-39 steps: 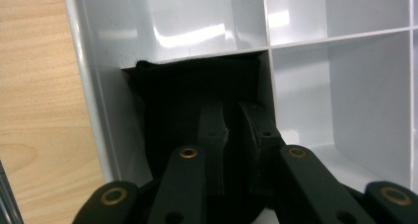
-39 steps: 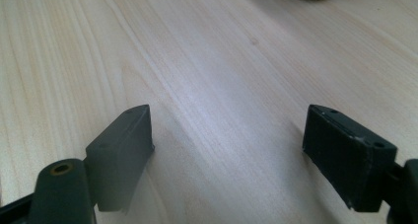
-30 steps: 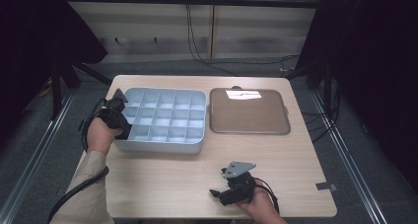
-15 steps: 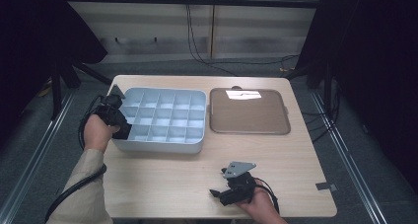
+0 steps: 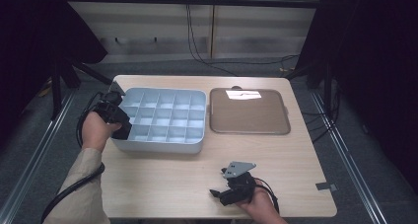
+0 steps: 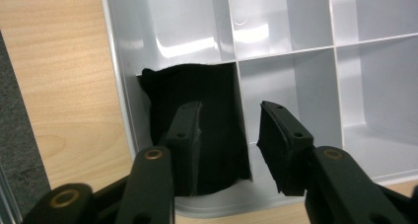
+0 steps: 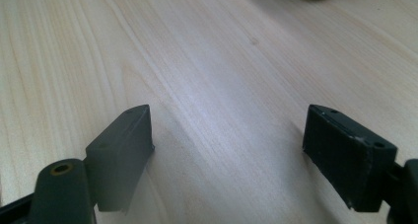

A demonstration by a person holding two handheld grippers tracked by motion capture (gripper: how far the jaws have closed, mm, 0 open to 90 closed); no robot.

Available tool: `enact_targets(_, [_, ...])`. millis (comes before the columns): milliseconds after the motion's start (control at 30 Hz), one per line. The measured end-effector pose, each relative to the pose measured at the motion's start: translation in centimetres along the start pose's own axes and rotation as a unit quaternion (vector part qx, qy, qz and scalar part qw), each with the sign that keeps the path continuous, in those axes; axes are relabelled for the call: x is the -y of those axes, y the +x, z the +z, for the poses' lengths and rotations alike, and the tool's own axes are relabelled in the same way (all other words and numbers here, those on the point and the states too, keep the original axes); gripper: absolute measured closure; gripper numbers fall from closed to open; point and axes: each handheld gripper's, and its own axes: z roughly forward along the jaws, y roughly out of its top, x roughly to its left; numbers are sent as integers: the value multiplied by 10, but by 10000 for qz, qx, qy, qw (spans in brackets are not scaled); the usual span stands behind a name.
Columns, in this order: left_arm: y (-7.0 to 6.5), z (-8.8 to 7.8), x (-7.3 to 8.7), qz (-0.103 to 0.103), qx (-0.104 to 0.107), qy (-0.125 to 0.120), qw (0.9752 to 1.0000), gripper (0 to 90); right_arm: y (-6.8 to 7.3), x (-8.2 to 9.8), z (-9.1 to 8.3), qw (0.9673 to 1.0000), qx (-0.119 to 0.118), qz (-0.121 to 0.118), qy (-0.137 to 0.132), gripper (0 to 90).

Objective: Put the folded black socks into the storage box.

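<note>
A pale blue divided tray (image 5: 157, 146) stands on the left half of the table. My left gripper (image 5: 123, 129) hangs over its near-left corner. In the left gripper view a black soft piece (image 6: 207, 95) lies in that corner compartment of the tray (image 6: 118, 61). The left gripper (image 6: 230, 114) has just been opening its jaws; they straddle the compartment's divider, one jaw over the black piece, and the pads press on nothing. My right gripper (image 5: 218, 193) rests near the table's front edge. In its own view the right gripper (image 7: 226, 123) is open over bare wood.
A shallow brown tray (image 5: 249, 111) with a light glare patch lies to the right of the divided tray. The tray's other compartments look empty. Cables trail from both grippers. A small grey tab (image 5: 325, 186) sits near the table's right front corner.
The left hand has shifted slightly at the tray's near-left corner. The right gripper has stayed where it was.
</note>
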Motion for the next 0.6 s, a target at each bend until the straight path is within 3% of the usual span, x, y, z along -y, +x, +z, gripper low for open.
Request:
enact_targets(200, [-3, -4, 0, 22, -31, -51, 10000, 513, 0, 0, 0, 10000, 0, -2, 0, 188])
enact_targets(600, [-12, -11, 1, 133, 69, -107, 9998, 467, 0, 0, 0, 10000, -2, -2, -1, 188])
